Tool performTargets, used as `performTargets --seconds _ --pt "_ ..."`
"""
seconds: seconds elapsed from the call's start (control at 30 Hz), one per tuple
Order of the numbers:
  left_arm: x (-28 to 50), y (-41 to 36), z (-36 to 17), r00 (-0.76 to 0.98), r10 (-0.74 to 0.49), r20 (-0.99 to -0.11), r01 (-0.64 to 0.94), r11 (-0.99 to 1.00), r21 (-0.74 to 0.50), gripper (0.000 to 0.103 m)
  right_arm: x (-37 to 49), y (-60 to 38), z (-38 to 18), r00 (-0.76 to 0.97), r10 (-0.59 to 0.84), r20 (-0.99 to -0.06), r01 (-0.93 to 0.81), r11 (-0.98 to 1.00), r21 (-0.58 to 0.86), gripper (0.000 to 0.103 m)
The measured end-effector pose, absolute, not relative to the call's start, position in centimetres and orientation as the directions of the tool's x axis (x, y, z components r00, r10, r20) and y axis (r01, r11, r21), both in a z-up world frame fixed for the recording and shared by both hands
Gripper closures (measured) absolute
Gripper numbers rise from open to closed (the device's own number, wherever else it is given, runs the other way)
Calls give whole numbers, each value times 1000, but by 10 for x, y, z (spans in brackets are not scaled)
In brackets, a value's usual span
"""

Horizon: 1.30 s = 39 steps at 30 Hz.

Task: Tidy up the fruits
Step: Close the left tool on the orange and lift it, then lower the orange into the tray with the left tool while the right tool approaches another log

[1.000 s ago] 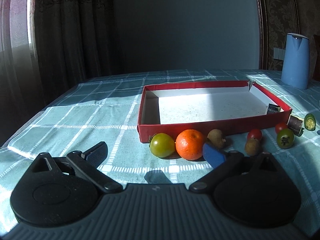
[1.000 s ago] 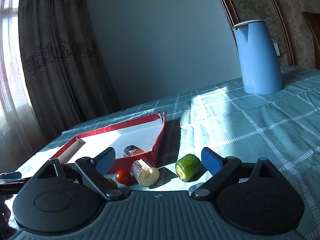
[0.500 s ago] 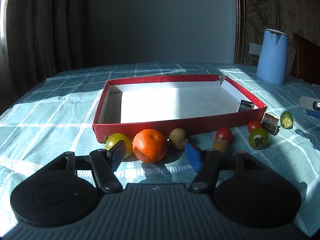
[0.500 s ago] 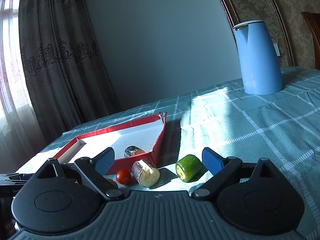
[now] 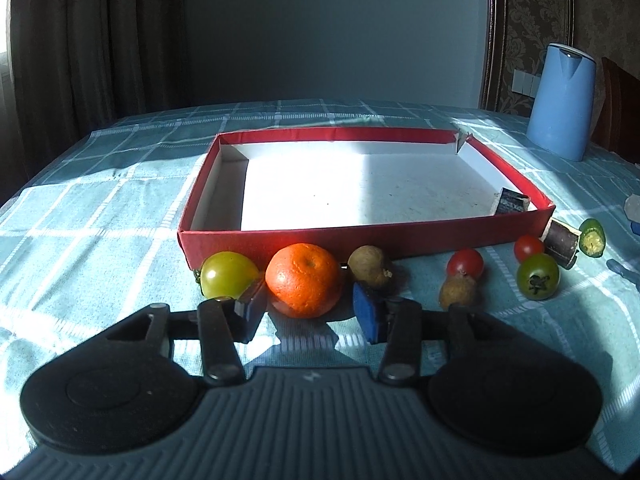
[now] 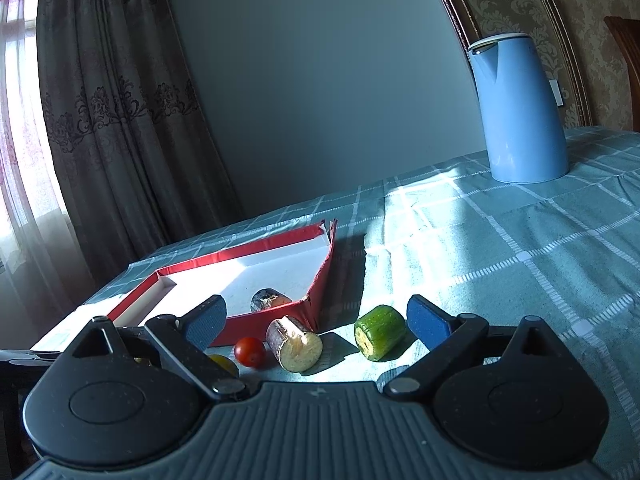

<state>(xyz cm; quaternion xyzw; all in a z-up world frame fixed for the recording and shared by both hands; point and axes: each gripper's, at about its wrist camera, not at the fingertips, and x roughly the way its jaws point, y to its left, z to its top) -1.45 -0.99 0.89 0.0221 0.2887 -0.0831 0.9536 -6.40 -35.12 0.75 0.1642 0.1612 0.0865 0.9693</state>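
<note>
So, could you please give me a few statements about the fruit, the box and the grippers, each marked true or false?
1. The orange lies inside the red box. False: it sits on the cloth in front of the box.
2. The left gripper is open, its fingers either side of the orange. True.
3. The right gripper is shut on the cucumber piece. False: it is open and holds nothing.
4. A blue kettle stands upright on the table. True.
</note>
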Motion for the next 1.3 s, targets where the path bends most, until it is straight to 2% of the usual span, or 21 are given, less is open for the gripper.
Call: performTargets --seconds 0.1,0.3,0.53,0.67,1.07,1.13,1.17,1.2,1.23,1.3 --pt "-17 -8 9 825 -142 -547 166 986 -6 65 -63 -353 7 931 224 -287 -114 928 355 5" --pt "-23 -7 10 832 -155 -533 179 984 -7 67 -61 -353 5 925 234 -301 -116 924 363 5" --pt "-41 -11 31 889 -161 -429 188 982 22 67 -60 -353 5 922 234 -308 -114 925 363 5" --pt "-23 -8 44 905 -122 -407 146 989 26 67 -60 -353 4 920 236 -314 -113 924 365 5" --pt "36 11 25 859 -43 -510 44 999 -10 65 -59 -354 4 914 242 -327 -110 921 375 5" --pt "31 12 25 866 -41 -499 42 999 -9 58 -58 -354 4 913 243 -328 -110 920 376 5" --pt "26 14 26 873 -41 -487 40 999 -13 45 -58 -354 4 912 244 -329 -111 920 376 5" --pt "21 15 28 879 -53 -474 47 999 -24 37 -58 -354 3 912 245 -329 -112 920 376 5" --pt "14 16 29 886 -70 -459 59 998 -39 33 -58 -354 3 911 247 -329 -113 919 378 5" --pt "-2 16 31 905 -71 -419 59 997 -42 20 -57 -354 3 910 251 -329 -117 918 378 5"
